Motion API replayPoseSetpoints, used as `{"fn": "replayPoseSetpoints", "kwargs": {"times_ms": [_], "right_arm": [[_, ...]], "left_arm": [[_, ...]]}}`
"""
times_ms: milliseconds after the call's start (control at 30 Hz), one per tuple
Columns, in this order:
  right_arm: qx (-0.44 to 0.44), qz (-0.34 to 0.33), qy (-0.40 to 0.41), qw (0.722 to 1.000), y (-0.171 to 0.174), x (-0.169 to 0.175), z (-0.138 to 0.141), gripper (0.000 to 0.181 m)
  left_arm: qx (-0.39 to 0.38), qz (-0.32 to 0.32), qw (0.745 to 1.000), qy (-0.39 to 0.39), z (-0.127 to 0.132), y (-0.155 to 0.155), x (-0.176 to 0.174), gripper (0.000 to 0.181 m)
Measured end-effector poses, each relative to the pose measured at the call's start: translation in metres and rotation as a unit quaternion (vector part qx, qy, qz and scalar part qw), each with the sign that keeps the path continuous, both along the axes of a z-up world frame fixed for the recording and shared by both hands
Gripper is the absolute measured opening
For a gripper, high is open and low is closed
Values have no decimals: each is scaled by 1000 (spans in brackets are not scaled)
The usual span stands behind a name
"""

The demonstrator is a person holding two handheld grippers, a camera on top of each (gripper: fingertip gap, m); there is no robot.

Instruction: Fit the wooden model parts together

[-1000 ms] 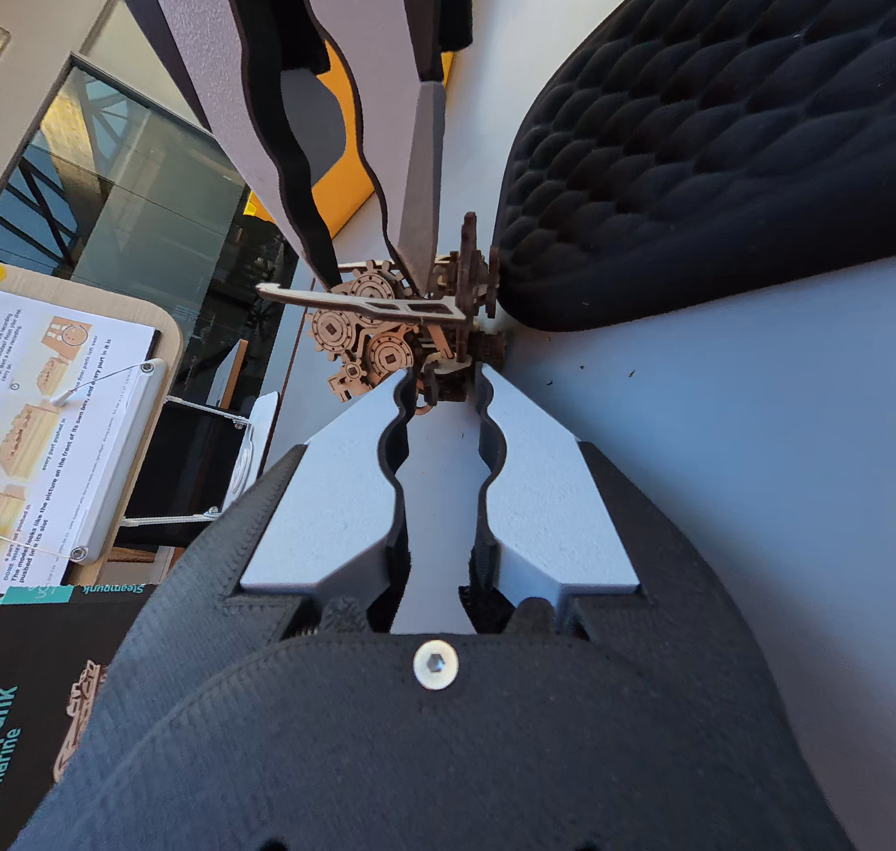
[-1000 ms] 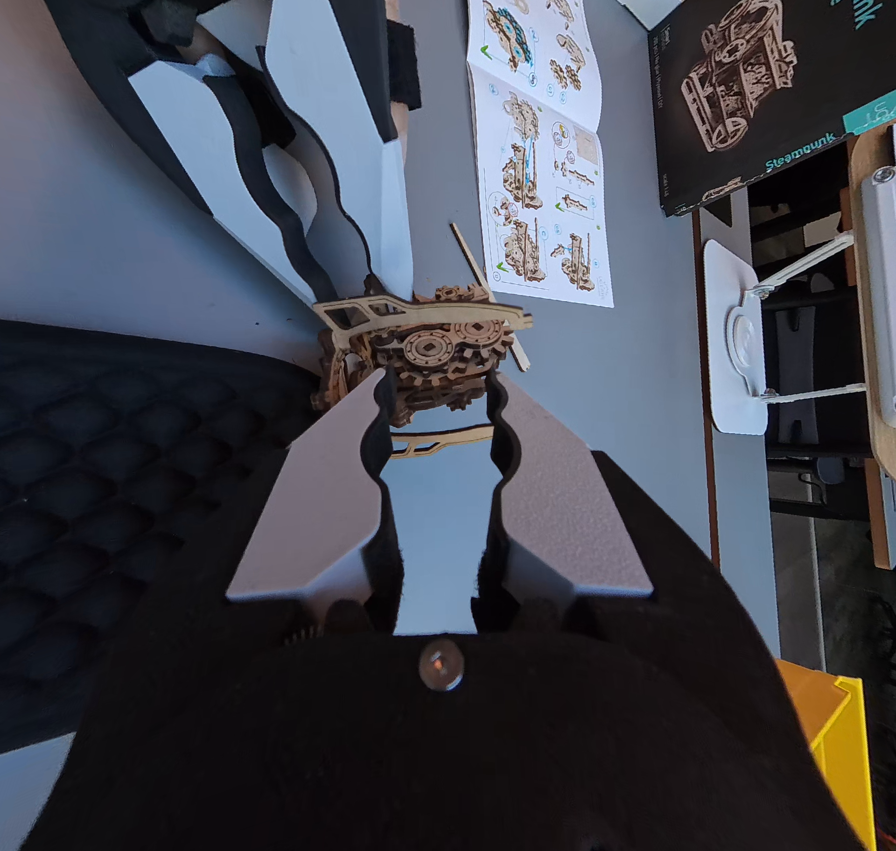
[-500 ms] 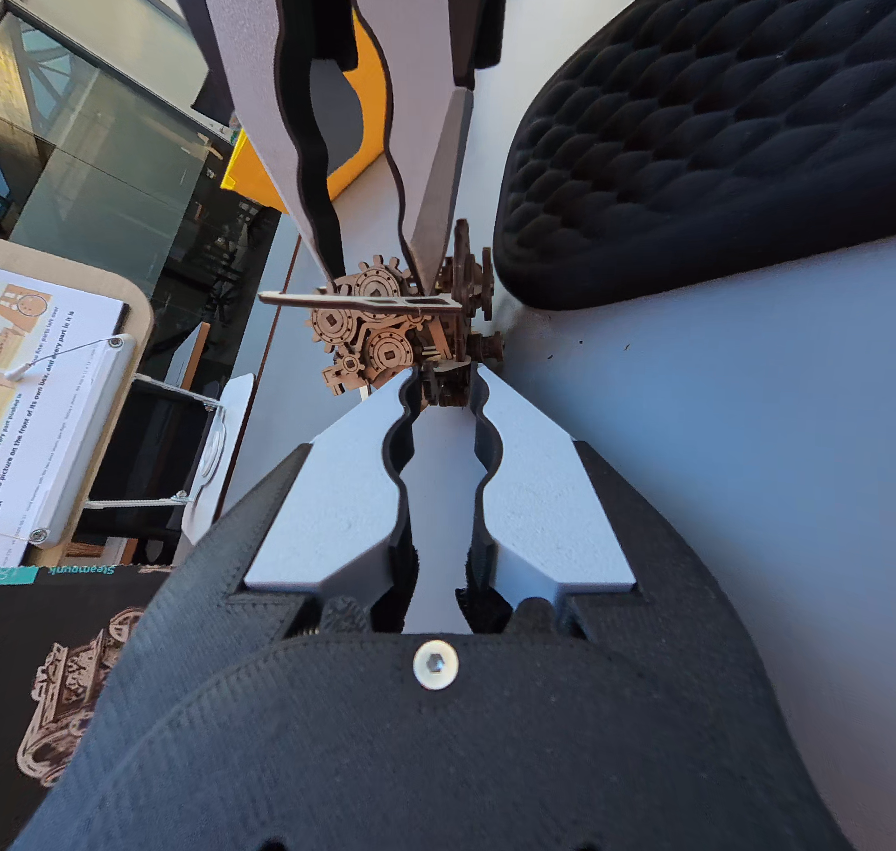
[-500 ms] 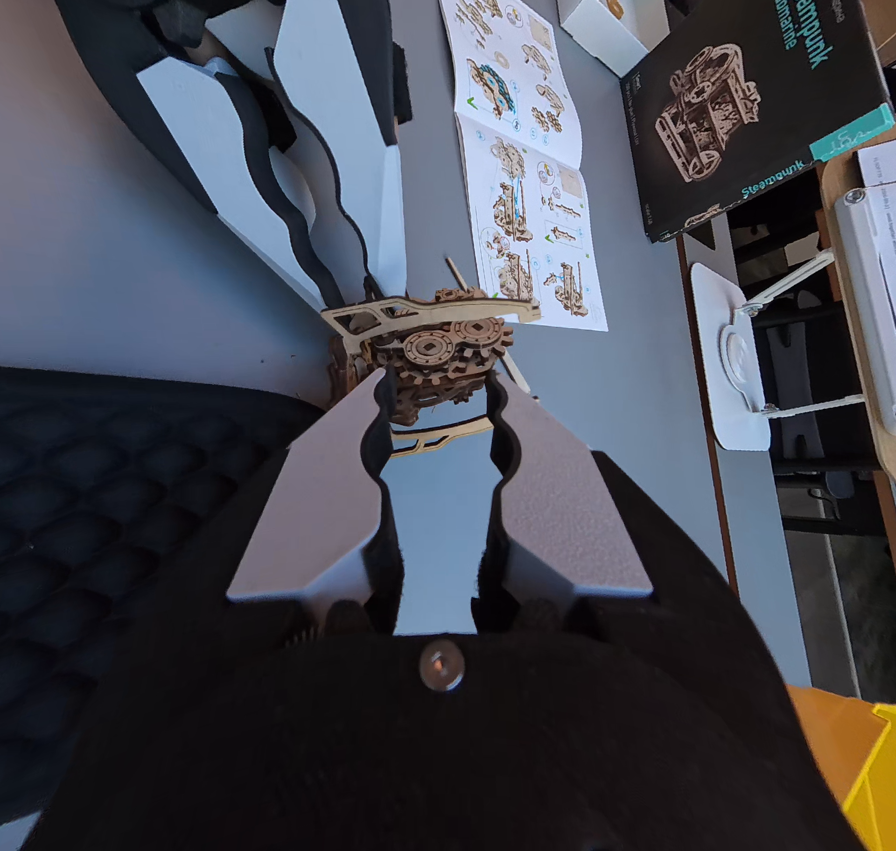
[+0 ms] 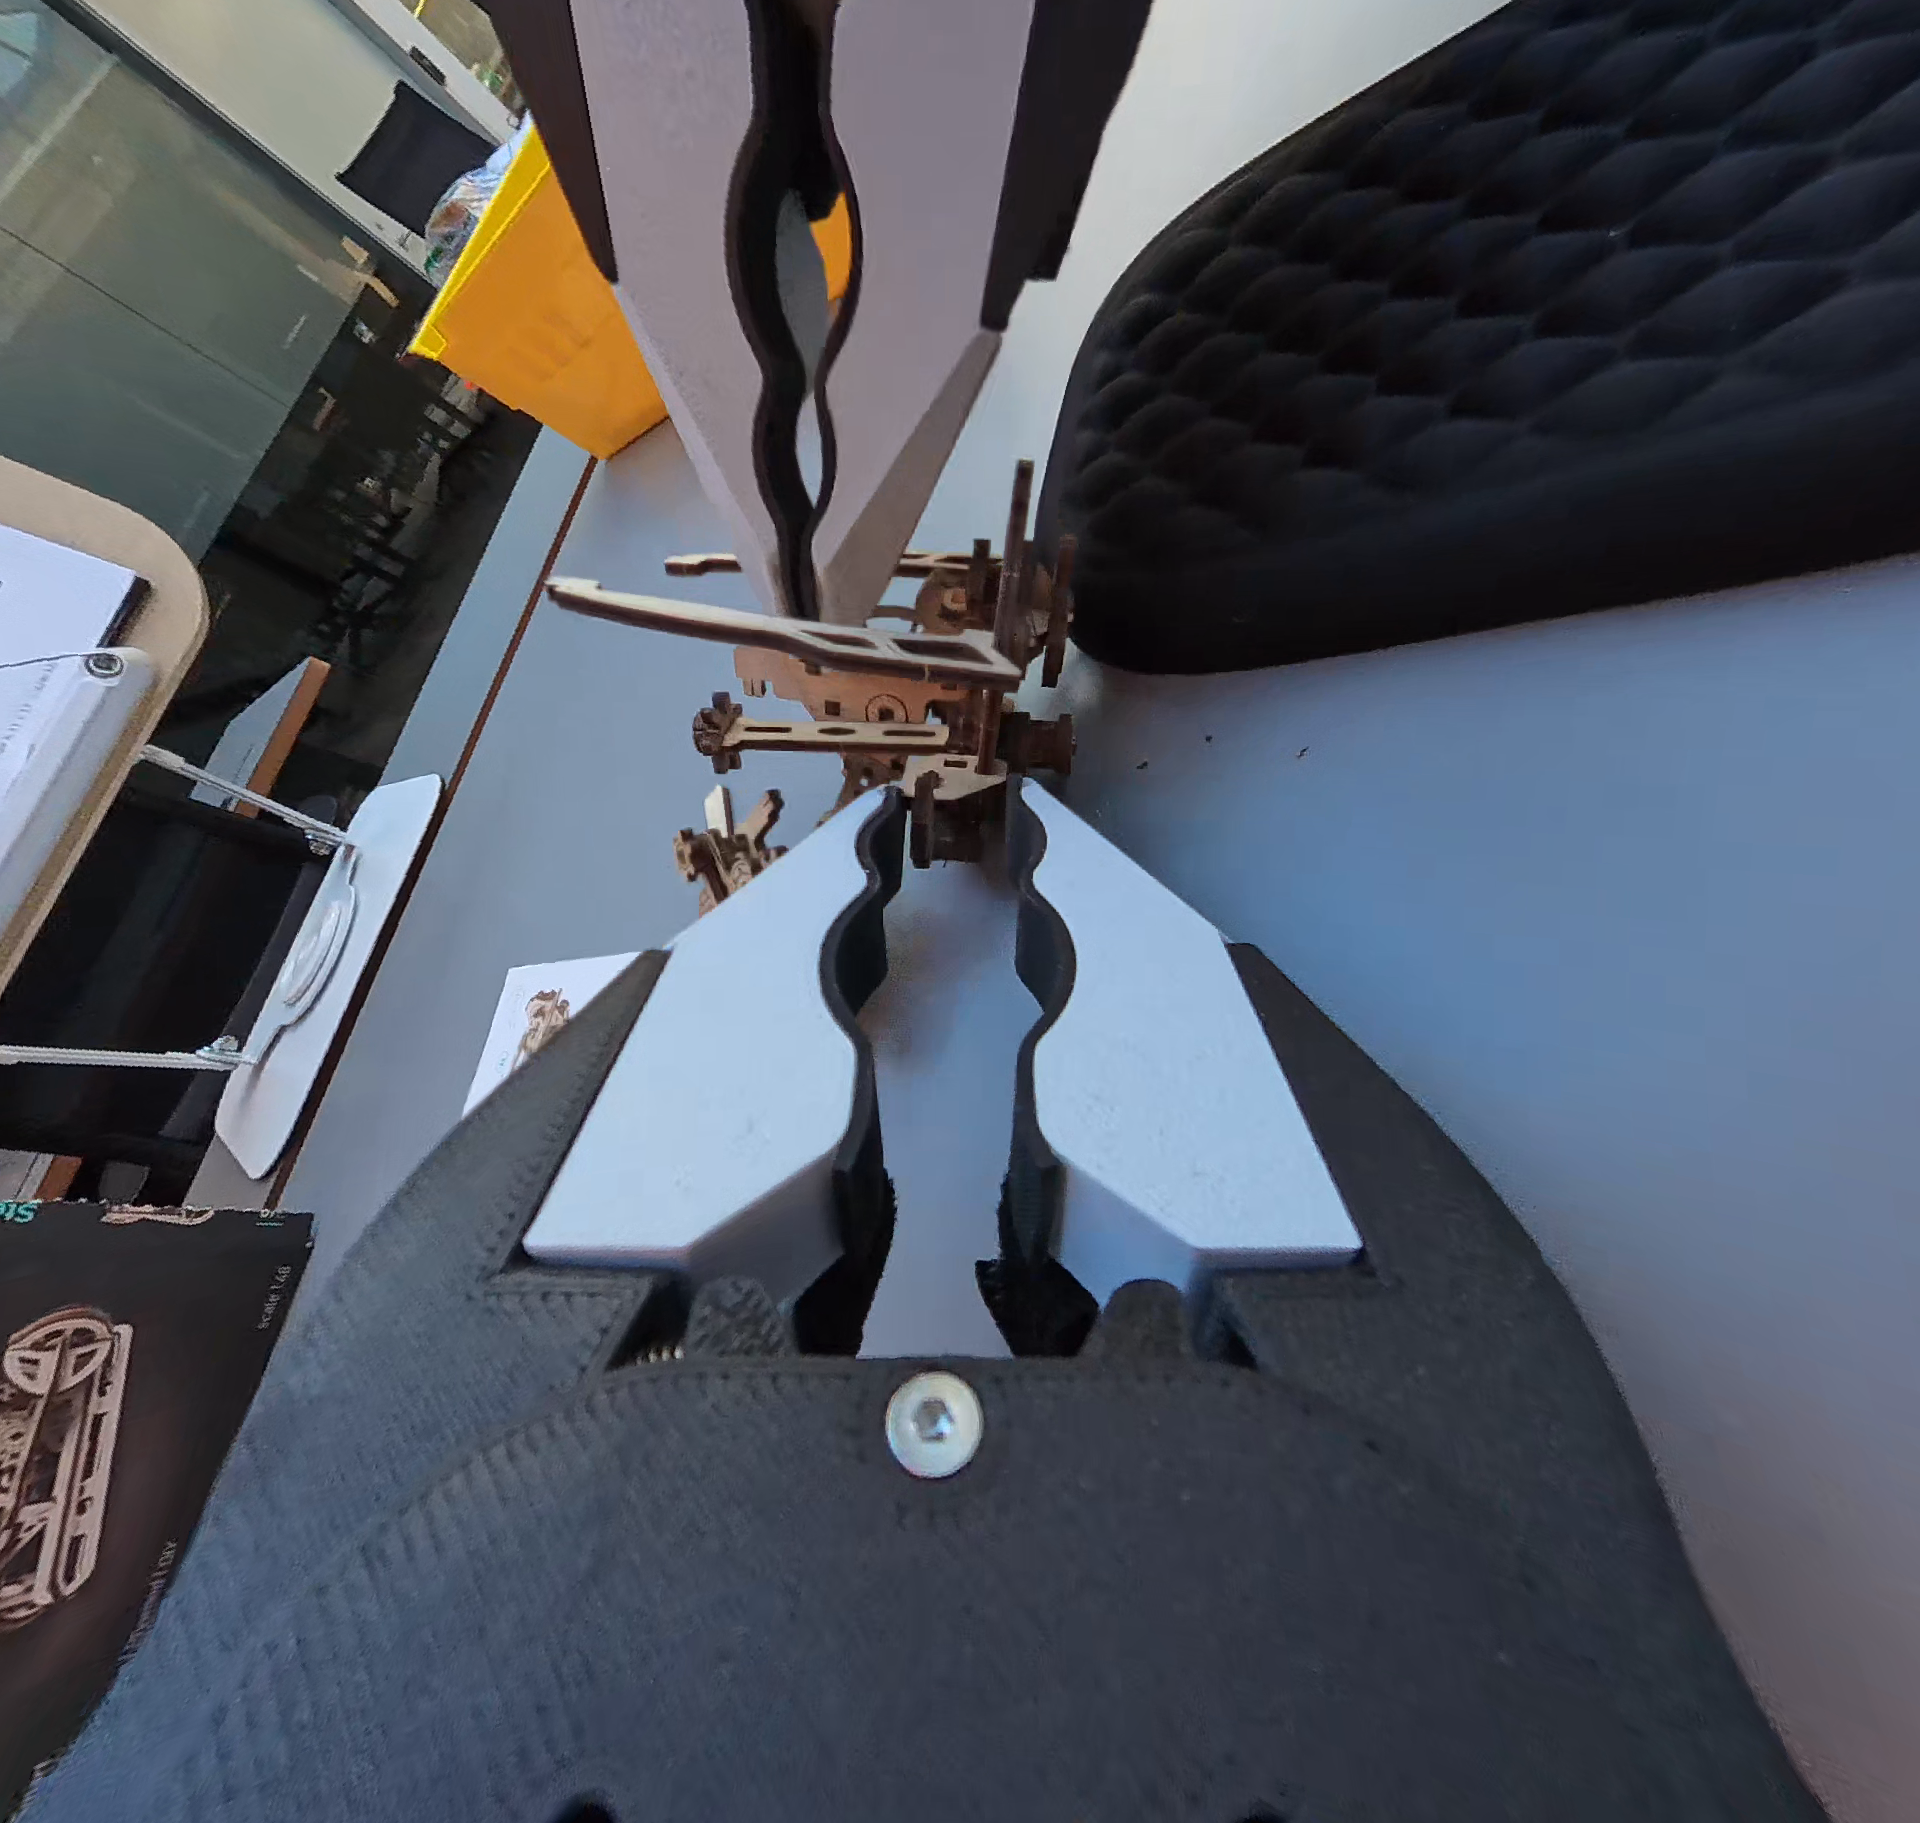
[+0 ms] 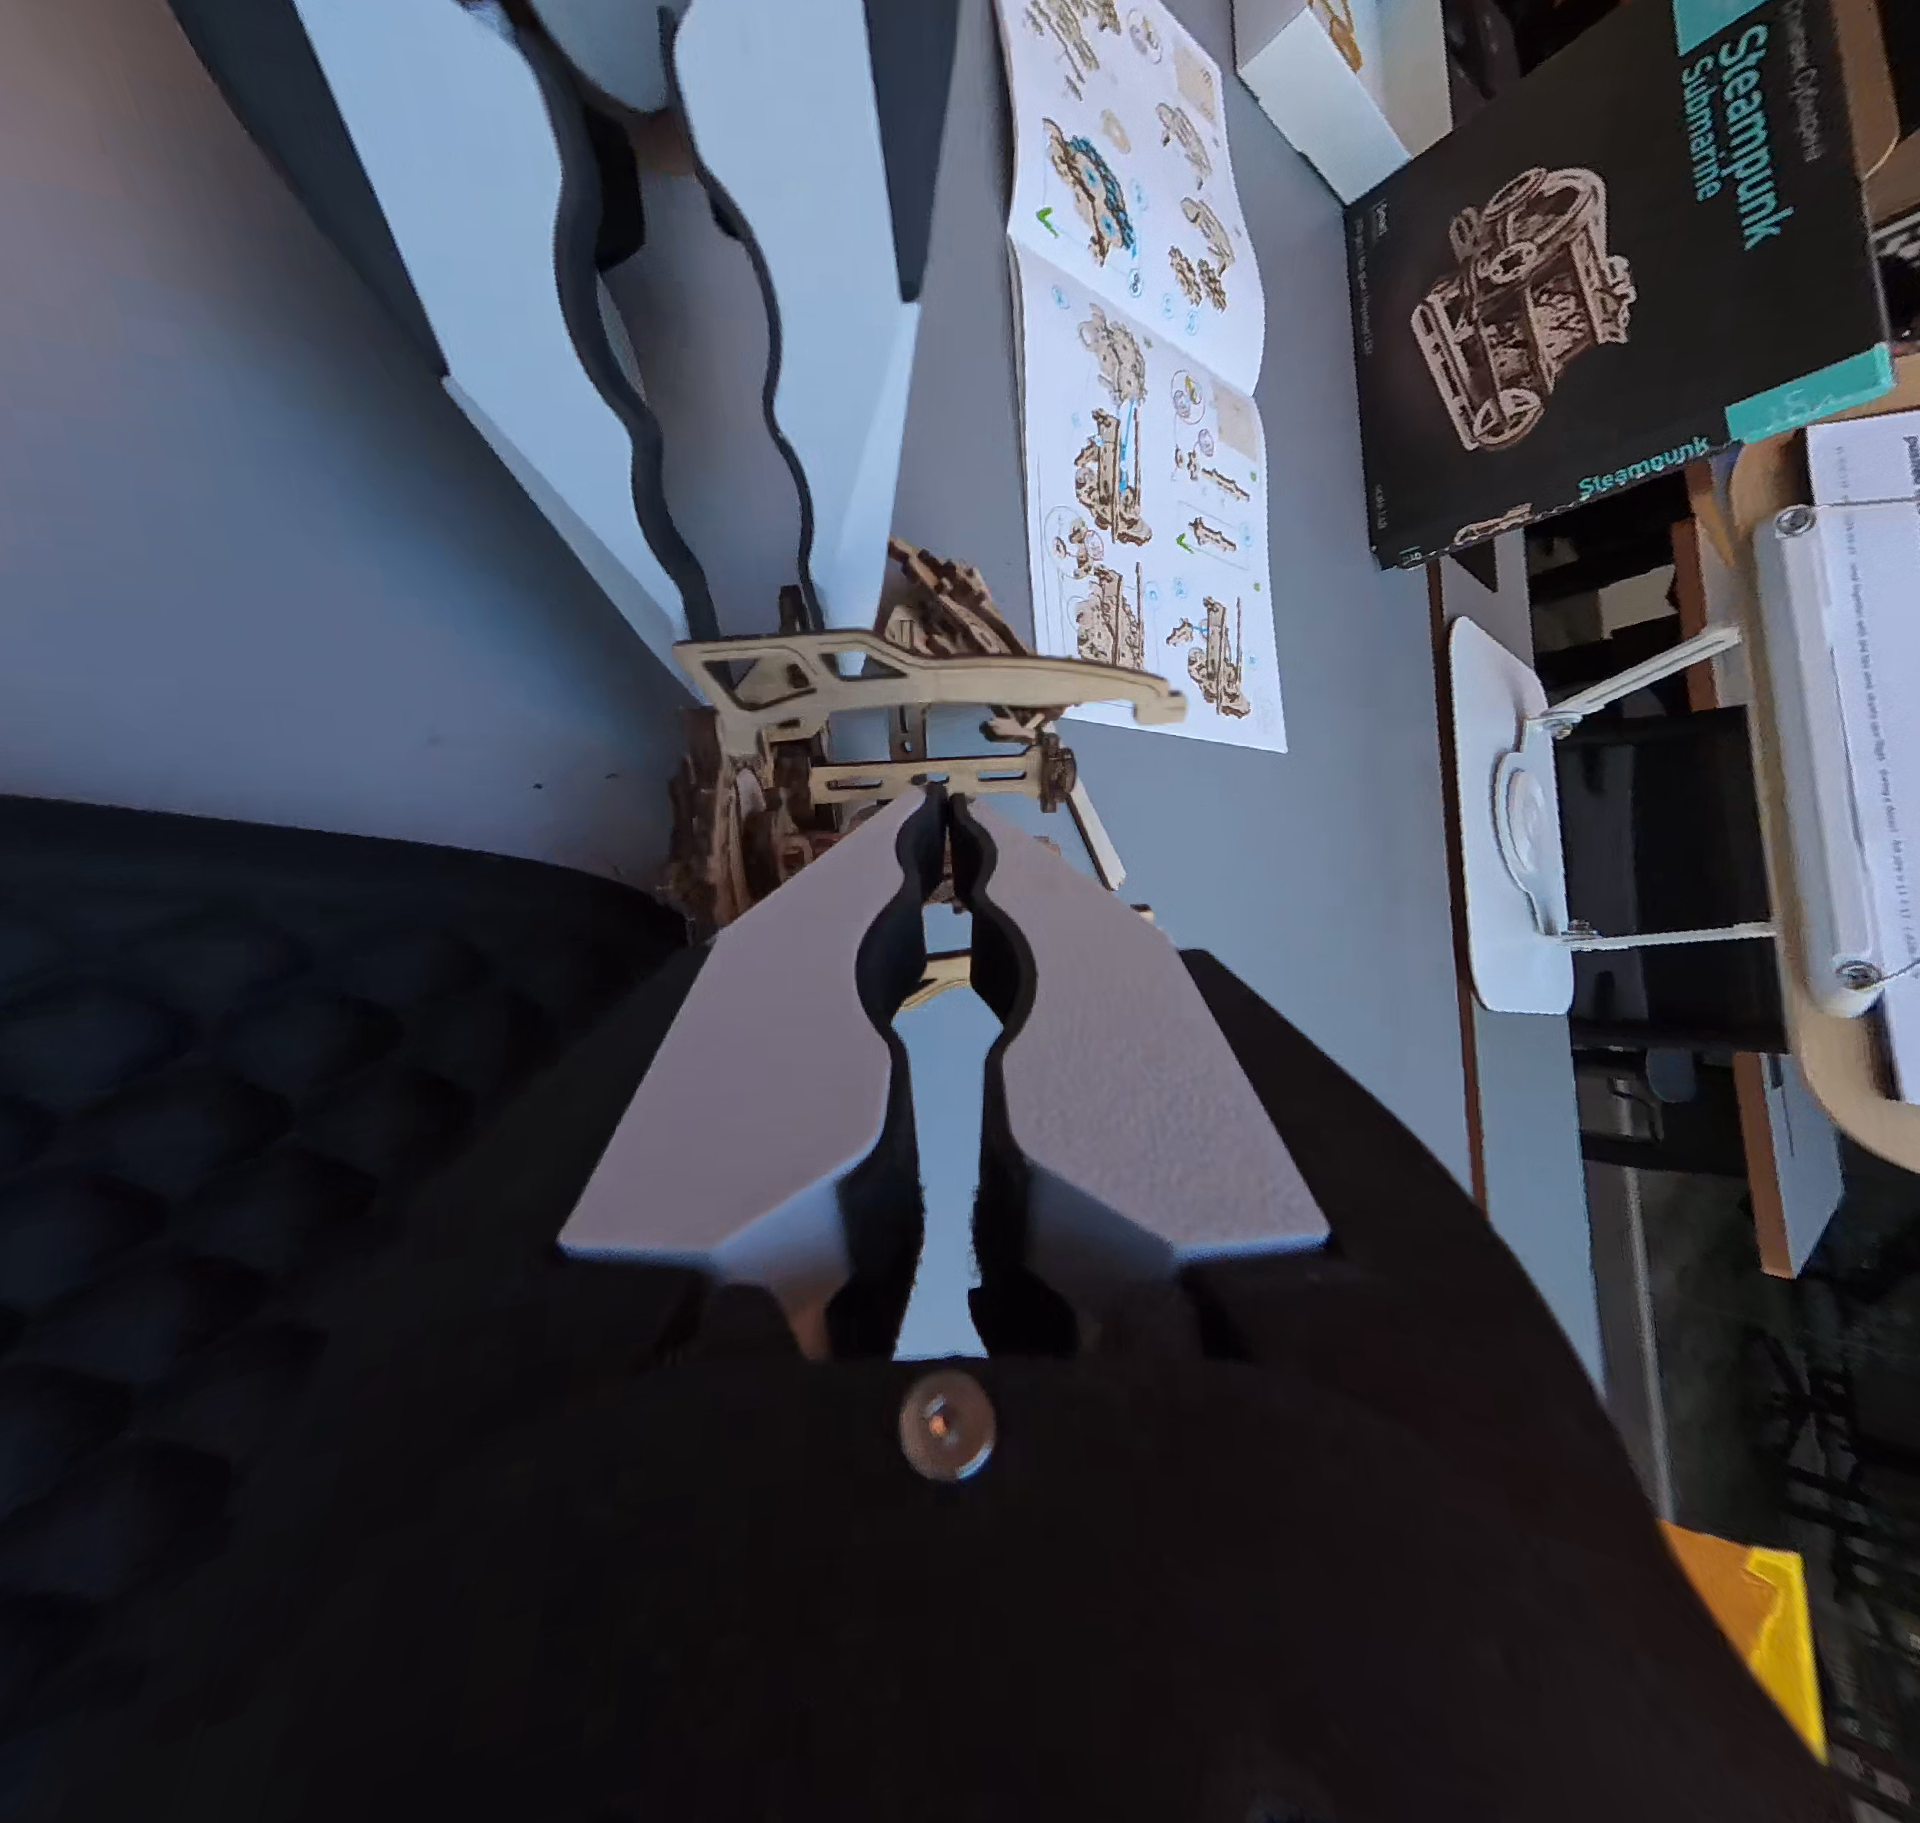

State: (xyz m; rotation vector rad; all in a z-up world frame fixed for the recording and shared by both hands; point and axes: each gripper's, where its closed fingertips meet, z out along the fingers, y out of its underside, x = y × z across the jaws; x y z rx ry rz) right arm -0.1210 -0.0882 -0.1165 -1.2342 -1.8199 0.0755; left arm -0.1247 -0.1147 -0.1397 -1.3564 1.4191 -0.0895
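Two grippers are clamped on one brown laser-cut wooden gear model (image 5: pixel 883 703): left gripper (image 5: pixel 945 817), right gripper (image 6: pixel 940 807); one lettered black box (image 6: pixel 1621 246) lies nearby.

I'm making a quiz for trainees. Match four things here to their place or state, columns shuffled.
1 right gripper
2 left gripper
3 white paper instruction booklet
4 black quilted cushion

A lying open on the grey table
B pinching a thin slotted wooden strip
C dimpled, next to the wooden gear model
D clamped on that model's end

Pairs: 1-B, 2-D, 3-A, 4-C
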Motion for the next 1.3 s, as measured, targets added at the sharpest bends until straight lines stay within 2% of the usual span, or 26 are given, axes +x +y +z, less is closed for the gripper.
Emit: {"fn": "replayPoseSetpoints", "kwargs": {"times_ms": [200,300,367,433,500,567,667,700,767,833,967,1000,1067,1167,1300], "right_arm": [[-113,-41,73,990,24,7,14,6],[-265,-38,114,957,34,0,32,23],[-409,-20,102,907,33,-9,40,35],[-525,-34,60,848,41,-20,38,44],[-602,-40,9,798,47,-32,30,38],[-666,-55,-56,742,46,-41,19,40],[-731,-91,-160,657,36,-45,-1,42],[-738,-106,-189,640,34,-45,-10,43],[-721,-140,-257,629,32,-37,-30,45],[-755,-135,-268,583,22,-43,-25,40],[-765,-135,-279,564,16,-51,-29,34],[-770,-130,-281,558,14,-53,-29,24],[-770,-116,-286,558,10,-52,-27,19],[-759,-114,-274,579,12,-50,-23,15],[-719,-127,-232,643,20,-43,-12,14]], "left_arm": [[-17,1,1000,-9,1,-2,-6,17],[-14,-1,1000,-6,1,-3,-7,17],[-9,-4,1000,-4,1,-4,-6,17],[-4,-5,1000,-2,1,-5,-6,17],[0,-8,1000,2,0,-6,-6,17],[2,-8,1000,4,0,-7,-6,17],[6,-9,1000,7,-1,-7,-6,17],[7,-9,1000,8,-1,-7,-6,17],[8,-11,1000,9,-1,-7,-6,17],[8,-12,1000,8,-1,-7,-6,17],[10,-13,1000,10,-1,-7,-6,17],[11,-13,1000,11,-2,-7,-7,17],[9,-16,1000,11,-2,-8,-6,17],[8,-12,1000,13,-3,-7,-6,17],[6,1,1000,18,-4,-4,-8,17]]}}
